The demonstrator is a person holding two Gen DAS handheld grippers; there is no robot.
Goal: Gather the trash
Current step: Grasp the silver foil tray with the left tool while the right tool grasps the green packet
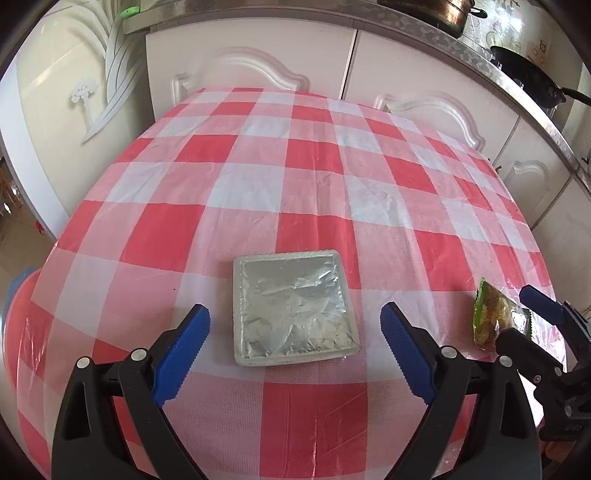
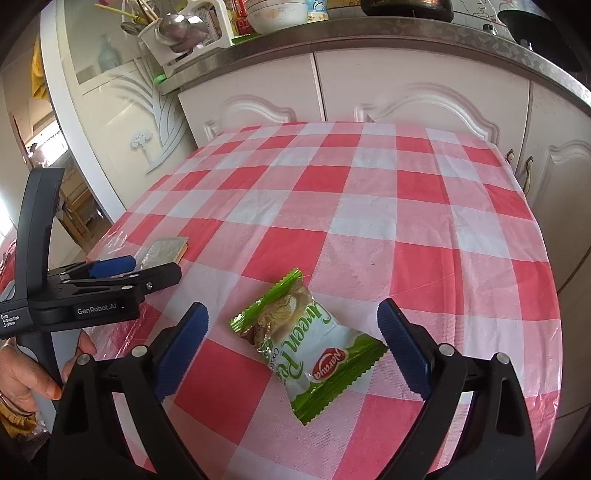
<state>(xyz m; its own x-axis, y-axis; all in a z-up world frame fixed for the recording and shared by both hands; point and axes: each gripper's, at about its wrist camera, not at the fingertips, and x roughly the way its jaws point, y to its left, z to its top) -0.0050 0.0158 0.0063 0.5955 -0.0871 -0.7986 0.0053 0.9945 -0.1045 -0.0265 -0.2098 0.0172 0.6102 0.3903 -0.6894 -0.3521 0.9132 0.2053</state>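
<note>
A flat square silver foil packet (image 1: 295,306) lies on the red-and-white checked tablecloth (image 1: 295,177). My left gripper (image 1: 295,314) is open, its blue fingers on either side of the packet, just above it. A green and white snack packet (image 2: 306,343) lies near the table's front edge. My right gripper (image 2: 291,314) is open, its fingers on either side of the snack packet. The snack packet also shows in the left wrist view (image 1: 495,317), next to the right gripper (image 1: 524,314). The foil packet also shows in the right wrist view (image 2: 164,249), partly hidden by the left gripper (image 2: 129,269).
White kitchen cabinets (image 2: 369,85) stand behind the table, with a counter holding pots, a pan (image 1: 532,74) and utensils (image 2: 173,29). The table's right edge (image 2: 546,295) drops off close to the snack packet. A red object (image 1: 14,314) sits below the table's left edge.
</note>
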